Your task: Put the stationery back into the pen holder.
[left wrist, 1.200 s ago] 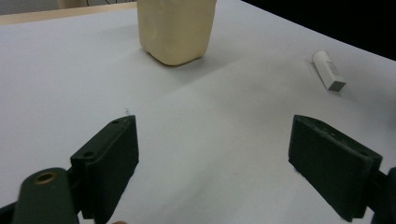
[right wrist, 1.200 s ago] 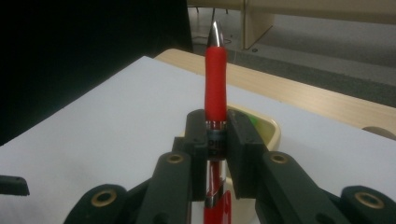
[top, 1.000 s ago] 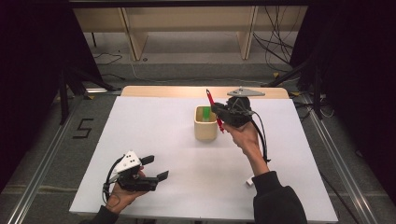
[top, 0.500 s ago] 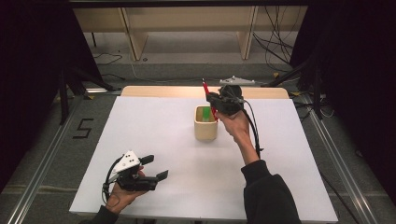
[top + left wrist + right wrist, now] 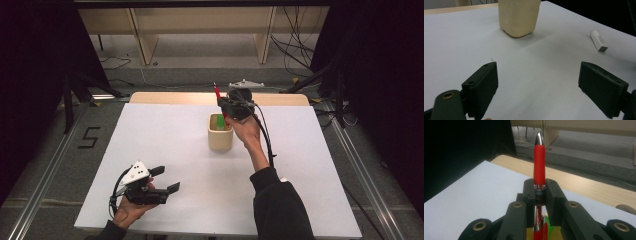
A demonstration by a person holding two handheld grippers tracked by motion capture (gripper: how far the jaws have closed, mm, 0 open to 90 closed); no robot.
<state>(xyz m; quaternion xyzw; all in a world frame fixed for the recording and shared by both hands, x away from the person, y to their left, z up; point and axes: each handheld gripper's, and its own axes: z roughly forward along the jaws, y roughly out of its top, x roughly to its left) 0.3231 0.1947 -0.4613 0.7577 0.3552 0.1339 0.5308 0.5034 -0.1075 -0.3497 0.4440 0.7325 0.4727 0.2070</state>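
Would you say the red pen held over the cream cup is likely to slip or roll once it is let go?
The red pen looks stiff and round, so it would probably roll if laid on the white table. The right gripper clamps its smooth clear barrel, which may slip. Dropped into the cream cup, it would likely lean on the rim.

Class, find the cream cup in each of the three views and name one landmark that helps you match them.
High view: cream cup at table centre, just below the right gripper.
Left gripper view: top centre, beyond the open jaws.
Right gripper view: not identifiable; the red pen stands clamped.
Shared landmark: white table.
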